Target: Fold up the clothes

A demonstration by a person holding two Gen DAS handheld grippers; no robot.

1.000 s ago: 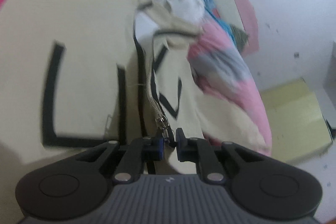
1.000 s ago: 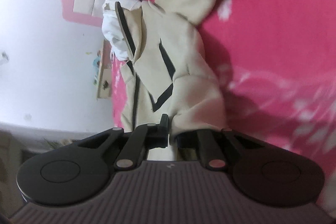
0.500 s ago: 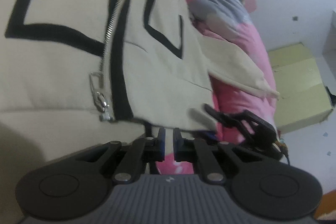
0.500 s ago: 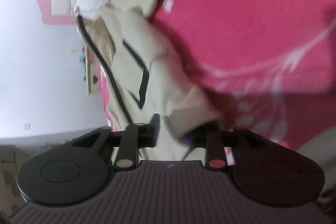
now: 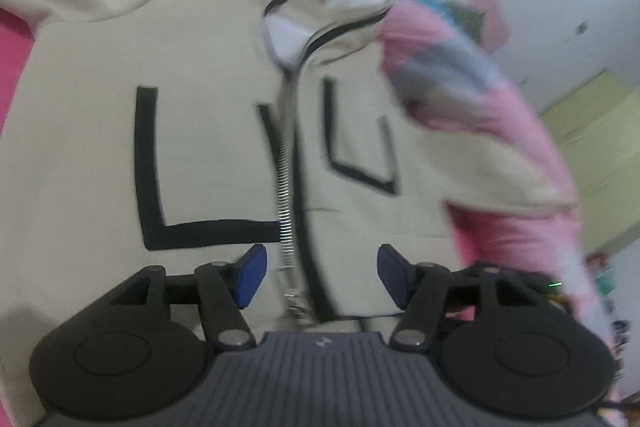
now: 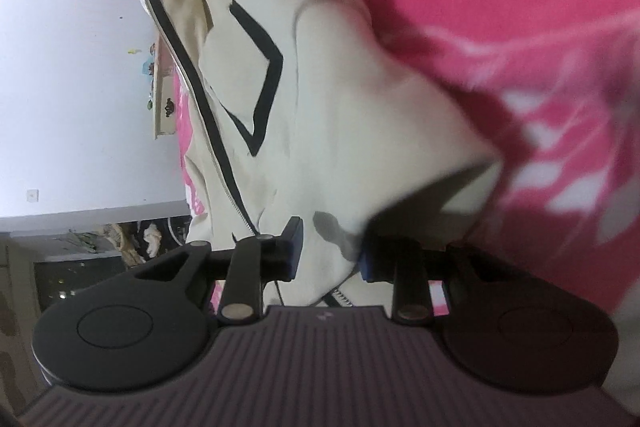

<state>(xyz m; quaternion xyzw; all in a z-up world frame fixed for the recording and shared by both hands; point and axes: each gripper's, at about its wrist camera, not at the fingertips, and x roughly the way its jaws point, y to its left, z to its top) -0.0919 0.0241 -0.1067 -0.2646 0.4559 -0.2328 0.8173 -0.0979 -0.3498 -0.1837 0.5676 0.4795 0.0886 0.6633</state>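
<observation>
A cream zip-up jacket [image 5: 208, 131] with black line markings lies spread on a bed with a pink bedspread [image 6: 500, 7]. Its zipper [image 5: 285, 187] runs down the middle of the front, toward the left hand-held gripper [image 5: 318, 277].

The left hand-held gripper's 2 blue pads [image 5: 251, 277] are spreading apart, and they stand well clear of each other above the jacket's lower edge; the zipper's bottom end sits between them, but neither pad presses on it.

The right hand-held gripper [image 6: 329, 255] is partly open, with a bunched fold of the jacket's hem [image 6: 332, 235] between its pads, which appear to pinch the cloth from both sides.

A pink and grey blanket [image 5: 460, 75] lies beside the jacket, touching its far edge.
</observation>
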